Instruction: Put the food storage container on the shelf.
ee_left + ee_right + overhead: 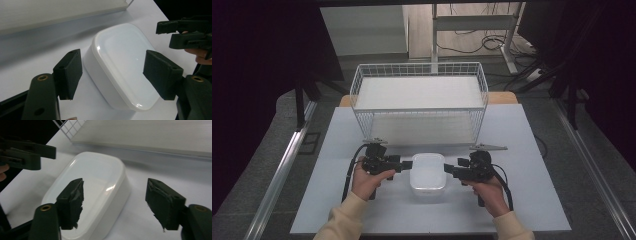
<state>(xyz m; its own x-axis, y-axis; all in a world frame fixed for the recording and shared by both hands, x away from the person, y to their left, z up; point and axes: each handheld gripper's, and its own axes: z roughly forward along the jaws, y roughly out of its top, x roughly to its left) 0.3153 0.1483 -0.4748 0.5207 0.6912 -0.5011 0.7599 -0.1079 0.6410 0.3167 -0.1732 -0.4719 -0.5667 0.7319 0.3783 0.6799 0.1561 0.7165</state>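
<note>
A white lidded plastic box (428, 173) with rounded corners sits on the white table, just in front of the wire basket. My left gripper (404, 165) is at the box's left side and my right gripper (448, 171) at its right side, both pointing inward at it. In the left gripper view the jaws stand wide apart, with the box (122, 65) between and just beyond them; the gripper (113, 73) is open and touches nothing. In the right gripper view the box (92, 190) lies ahead, nearer the left jaw; this gripper (115, 200) is open too, and its pads (75, 200) look torn.
A white wire basket (419, 102) with a white floor stands behind the box, at the middle of the table (362, 210). Two grey three-cornered plates lie near its front corners. Black curtains flank the table; floor rails run along both sides.
</note>
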